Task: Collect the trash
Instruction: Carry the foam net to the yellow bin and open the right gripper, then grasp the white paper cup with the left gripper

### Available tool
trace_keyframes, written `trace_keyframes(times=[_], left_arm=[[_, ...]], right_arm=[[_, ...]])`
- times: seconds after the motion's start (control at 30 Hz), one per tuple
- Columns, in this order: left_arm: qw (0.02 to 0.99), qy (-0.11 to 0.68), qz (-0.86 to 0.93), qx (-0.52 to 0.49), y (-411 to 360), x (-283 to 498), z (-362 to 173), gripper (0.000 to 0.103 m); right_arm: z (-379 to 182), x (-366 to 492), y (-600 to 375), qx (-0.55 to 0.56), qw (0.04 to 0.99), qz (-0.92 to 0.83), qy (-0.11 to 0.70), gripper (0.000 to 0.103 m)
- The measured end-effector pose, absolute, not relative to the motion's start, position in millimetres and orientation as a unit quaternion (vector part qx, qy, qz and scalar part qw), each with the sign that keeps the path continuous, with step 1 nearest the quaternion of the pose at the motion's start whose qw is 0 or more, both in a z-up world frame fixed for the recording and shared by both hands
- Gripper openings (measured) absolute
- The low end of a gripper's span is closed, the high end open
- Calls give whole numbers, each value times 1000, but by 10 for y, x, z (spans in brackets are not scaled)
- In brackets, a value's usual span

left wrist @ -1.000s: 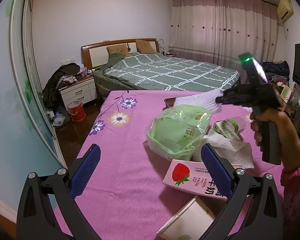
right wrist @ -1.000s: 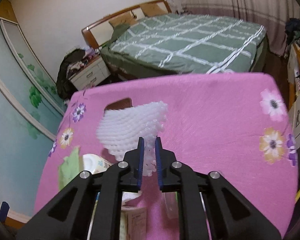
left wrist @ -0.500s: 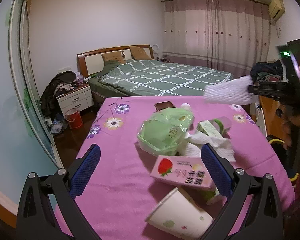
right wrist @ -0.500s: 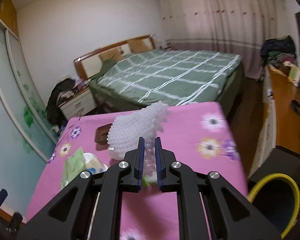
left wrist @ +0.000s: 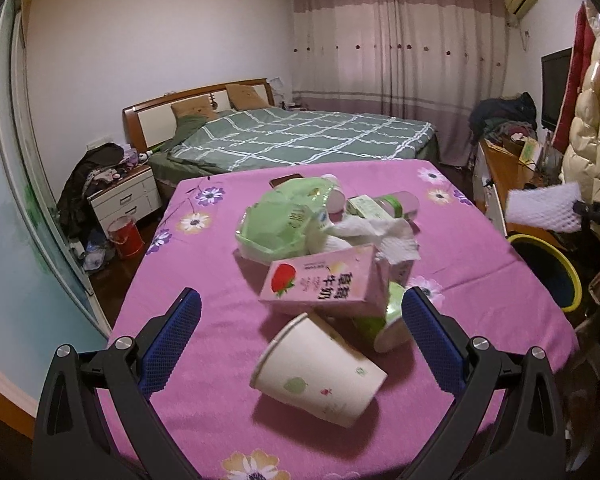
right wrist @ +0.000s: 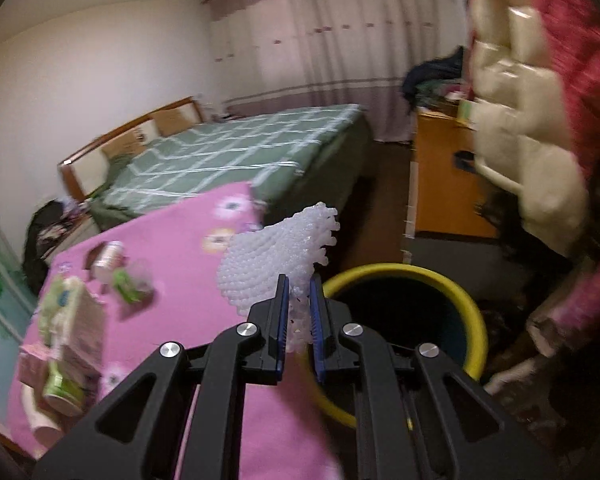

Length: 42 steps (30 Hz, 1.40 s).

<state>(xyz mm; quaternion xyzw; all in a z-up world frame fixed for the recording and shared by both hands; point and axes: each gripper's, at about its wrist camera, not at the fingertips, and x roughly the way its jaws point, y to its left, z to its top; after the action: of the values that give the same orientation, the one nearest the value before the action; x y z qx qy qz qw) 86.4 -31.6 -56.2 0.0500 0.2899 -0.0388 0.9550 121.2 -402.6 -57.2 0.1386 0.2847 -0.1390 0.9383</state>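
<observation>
The worktop (left wrist: 204, 320), draped in a pink cloth with printed flowers, fills the left wrist view, and the trash sits heaped near its middle. Off its right edge stands the round bin with a yellow rim and dark inside (right wrist: 456, 300), on the floor beside the cloth's hanging corner.

Over to the pile: at the far end, a crumpled pale-green plastic bag (left wrist: 280, 220), with a green-labelled clear bottle (left wrist: 380, 205) lying on its side just right of it. A wad of white paper towel (left wrist: 384, 236) spills between them and touches the pink strawberry-milk carton (left wrist: 320, 284), which lies flat and tilted in front. Nearest the camera, a white paper cup with small leaf prints (left wrist: 320, 372) lies tipped on its side, mouth toward the left, and a 2nd, green-printed cup (left wrist: 388, 320) rests half under the carton.

The left gripper (left wrist: 300, 344) hangs over the near part of the worktop with its 2 blue-padded fingers spread wide on either side of the tipped cup, touching nothing.

And the right gripper (right wrist: 299, 322) has its blue pads pressed nearly together, pinching the lower edge of a white foam fruit-net sleeve (right wrist: 276, 252). The sleeve stands up above the fingers, in the air beside the worktop's corner, near the bin's rim and above it; that view is blurred. From the left wrist view the same sleeve shows at the far right, off the worktop, above the bin.
</observation>
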Motion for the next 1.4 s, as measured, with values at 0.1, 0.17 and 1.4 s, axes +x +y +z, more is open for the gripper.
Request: trace_keyframes(times=[0.1,0.17,1.4], left_arm=[[955,290,-47,49,-337,825,-557,99],[954,290,-53,50,-359,799,-556,99],[910,356,-131,165,-390,1128,-1091,99]], right_arm=[[-712,1157,-4224,149,929,-173,290,11],[-850,1197,-4340,159,921,-189,301,11],[-1231,1423,-4331,167,905,-193,341,54]])
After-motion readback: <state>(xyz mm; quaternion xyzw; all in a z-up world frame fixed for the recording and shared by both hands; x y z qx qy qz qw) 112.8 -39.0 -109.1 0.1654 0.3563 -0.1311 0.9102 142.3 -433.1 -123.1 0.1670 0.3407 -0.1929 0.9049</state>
